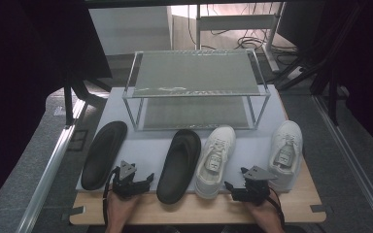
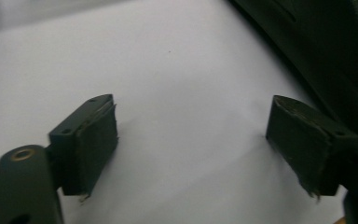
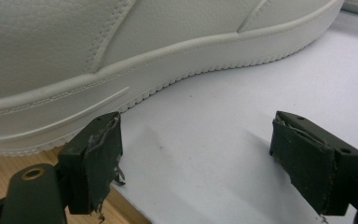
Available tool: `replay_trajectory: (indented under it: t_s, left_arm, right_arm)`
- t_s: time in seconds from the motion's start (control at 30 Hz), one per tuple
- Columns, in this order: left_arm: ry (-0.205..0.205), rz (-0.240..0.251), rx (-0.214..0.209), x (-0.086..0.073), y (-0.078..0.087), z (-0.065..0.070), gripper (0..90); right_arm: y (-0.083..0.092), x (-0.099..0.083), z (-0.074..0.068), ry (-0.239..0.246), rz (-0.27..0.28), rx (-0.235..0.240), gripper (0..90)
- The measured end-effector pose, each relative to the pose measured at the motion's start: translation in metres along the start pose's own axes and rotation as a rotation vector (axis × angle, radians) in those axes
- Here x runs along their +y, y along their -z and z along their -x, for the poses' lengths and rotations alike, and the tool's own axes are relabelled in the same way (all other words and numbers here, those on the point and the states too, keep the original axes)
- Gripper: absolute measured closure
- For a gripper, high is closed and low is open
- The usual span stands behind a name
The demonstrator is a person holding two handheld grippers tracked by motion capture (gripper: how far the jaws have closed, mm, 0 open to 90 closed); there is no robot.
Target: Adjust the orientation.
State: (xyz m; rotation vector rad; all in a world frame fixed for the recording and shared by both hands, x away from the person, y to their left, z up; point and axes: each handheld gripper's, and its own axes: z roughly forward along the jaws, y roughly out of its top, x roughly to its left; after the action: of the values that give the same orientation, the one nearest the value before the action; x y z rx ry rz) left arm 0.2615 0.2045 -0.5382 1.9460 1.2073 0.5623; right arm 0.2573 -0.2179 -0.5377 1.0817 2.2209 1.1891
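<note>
Both tongs rest spread and empty at the desk's near edge; left tongs (image 1: 143,179) sit just left of the black slipper (image 1: 179,165), right tongs (image 1: 233,188) just right of the white sneaker (image 1: 216,160); both shoes run lengthwise away toward the rack (image 1: 196,90).

You are looking at a scene with no readable text: no word, brand, number or sign is showing on anything in these views.
</note>
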Motion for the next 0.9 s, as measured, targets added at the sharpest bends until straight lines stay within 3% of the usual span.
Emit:
replay_trajectory:
  t_s: [0.13, 0.2, 0.33, 0.9]
  left_arm:
    - [-0.009, 0.003, -0.015, 0.001, 0.001, 0.001, 18.4]
    - [-0.027, 0.001, -0.004, 0.003, 0.002, 0.003, 18.8]
    - [-0.026, 0.013, -0.005, 0.004, 0.005, 0.003, 19.1]
    - [0.020, 0.027, -0.020, 0.010, 0.019, -0.012, 22.8]
  right_arm:
    - [0.000, 0.000, 0.000, 0.000, 0.000, 0.000, 17.0]
    - [0.000, 0.000, 0.000, 0.000, 0.000, 0.000, 17.0]
    - [0.000, 0.000, 0.000, 0.000, 0.000, 0.000, 17.0]
    - [0.000, 0.000, 0.000, 0.001, -0.002, -0.003, 17.0]
